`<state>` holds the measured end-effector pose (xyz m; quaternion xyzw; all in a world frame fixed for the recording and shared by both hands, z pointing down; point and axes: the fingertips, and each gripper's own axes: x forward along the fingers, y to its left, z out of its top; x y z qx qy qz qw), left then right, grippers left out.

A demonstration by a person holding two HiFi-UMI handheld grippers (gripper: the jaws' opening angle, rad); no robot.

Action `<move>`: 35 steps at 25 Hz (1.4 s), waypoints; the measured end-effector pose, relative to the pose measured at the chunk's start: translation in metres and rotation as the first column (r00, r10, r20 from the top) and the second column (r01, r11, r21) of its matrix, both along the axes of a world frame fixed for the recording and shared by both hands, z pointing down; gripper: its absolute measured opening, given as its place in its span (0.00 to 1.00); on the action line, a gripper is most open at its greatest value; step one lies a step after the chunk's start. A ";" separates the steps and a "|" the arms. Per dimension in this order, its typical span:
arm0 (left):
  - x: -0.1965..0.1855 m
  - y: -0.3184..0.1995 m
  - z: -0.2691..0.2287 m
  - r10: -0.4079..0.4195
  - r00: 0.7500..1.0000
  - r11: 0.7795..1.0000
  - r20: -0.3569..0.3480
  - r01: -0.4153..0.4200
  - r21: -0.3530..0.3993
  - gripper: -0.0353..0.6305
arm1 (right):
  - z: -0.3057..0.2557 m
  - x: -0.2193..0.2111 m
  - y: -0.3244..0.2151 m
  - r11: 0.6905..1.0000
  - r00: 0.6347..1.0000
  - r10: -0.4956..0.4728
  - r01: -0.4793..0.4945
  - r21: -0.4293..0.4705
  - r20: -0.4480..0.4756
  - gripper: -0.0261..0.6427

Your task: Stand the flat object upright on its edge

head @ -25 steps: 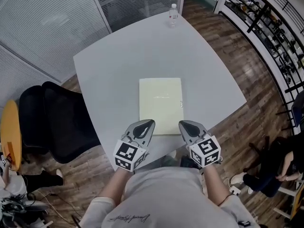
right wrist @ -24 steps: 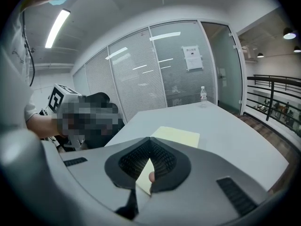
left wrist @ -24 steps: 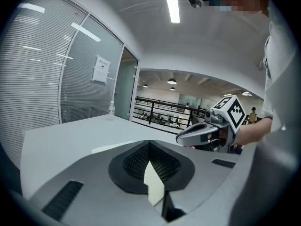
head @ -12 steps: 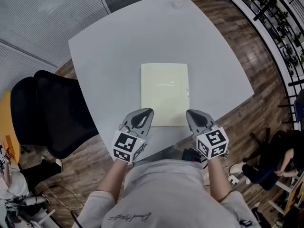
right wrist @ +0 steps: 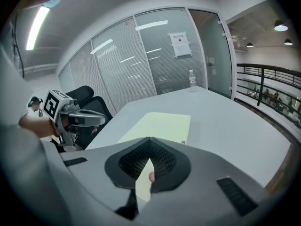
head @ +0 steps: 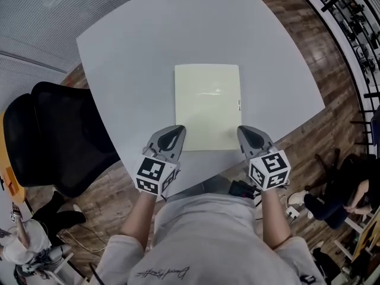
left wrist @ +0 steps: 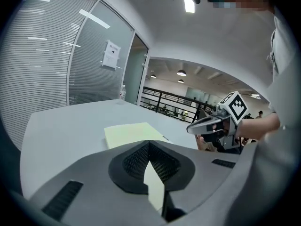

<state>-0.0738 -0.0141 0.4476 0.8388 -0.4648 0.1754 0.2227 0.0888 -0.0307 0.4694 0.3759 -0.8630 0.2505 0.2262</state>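
Pale yellow flat object (head: pixel 208 107), lying flat on the grey table (head: pixel 130 52), toward its near edge; left gripper (head: pixel 176 130) and right gripper (head: pixel 244 131), each with jaws together and empty, positioned just beside the object's near left and near right corners respectively.

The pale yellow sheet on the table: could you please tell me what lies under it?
The pale yellow sheet lies flat on the grey table, whose top shows round its edges. Whatever the sheet itself covers cannot be seen.
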 end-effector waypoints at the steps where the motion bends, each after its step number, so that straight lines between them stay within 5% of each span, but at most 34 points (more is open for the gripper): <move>1: -0.001 -0.001 0.002 0.000 1.000 1.000 0.004 0.000 -0.002 0.07 | 0.002 0.001 -0.002 1.000 1.000 0.004 -0.004 -0.002 -0.003 0.07; 16: -0.023 -0.015 0.052 -0.042 0.999 0.989 -0.011 0.040 -0.139 0.14 | 0.040 0.017 -0.020 0.995 0.997 0.071 -0.074 -0.073 -0.039 0.09; 35: -0.033 -0.012 0.102 -0.031 0.997 0.929 -0.073 0.002 -0.371 0.38 | 0.081 0.022 -0.024 0.966 0.998 0.067 -0.070 -0.247 -0.023 0.35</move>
